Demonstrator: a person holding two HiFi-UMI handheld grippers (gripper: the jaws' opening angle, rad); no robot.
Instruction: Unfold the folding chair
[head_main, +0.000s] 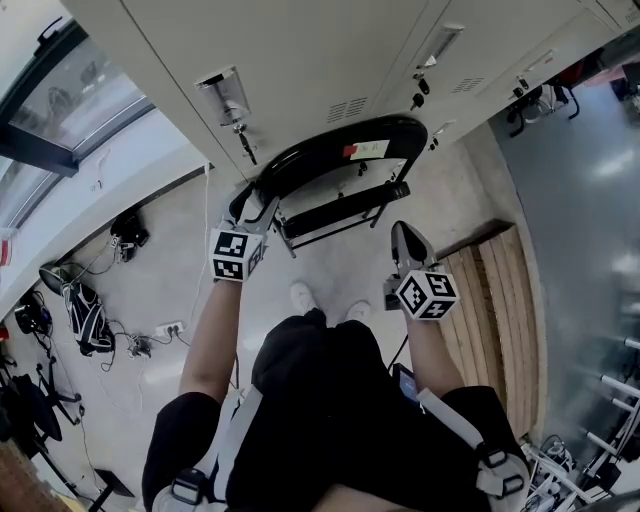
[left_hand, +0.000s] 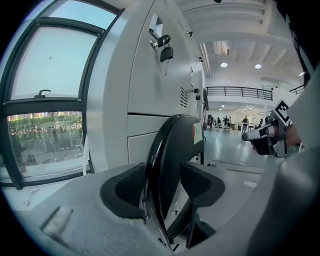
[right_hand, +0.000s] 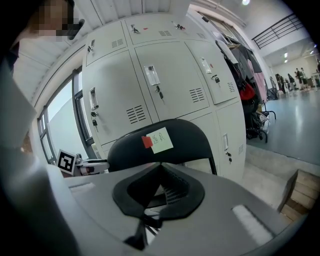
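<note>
Folding chair (head_main: 340, 150), still folded flat, standing on the floor just before the lockers (head_main: 300, 60); its seat (head_main: 345, 210) lies up against the frame below the backrest (right_hand: 165, 137).

The step in hand appears to be taking hold of the chair before opening it. To do this well, the left hand-held gripper (head_main: 256, 205) should probably close squarely on the backrest's rim, deep enough that the curved edge cannot slip out. It should then hold the frame steady while the other tool presses the seat's front edge down and away from the lockers. A shallow or skewed pinch would likely let the chair twist or tip.

The left hand-held gripper is released, jaws spread wide. The left end of the backrest stands edge-on between its pads, which do not appear to press on it.

The right hand-held gripper (head_main: 405, 235) is clenched and empty, jaws together. It points at the backrest and hangs apart from the chair, touching nothing.
</note>
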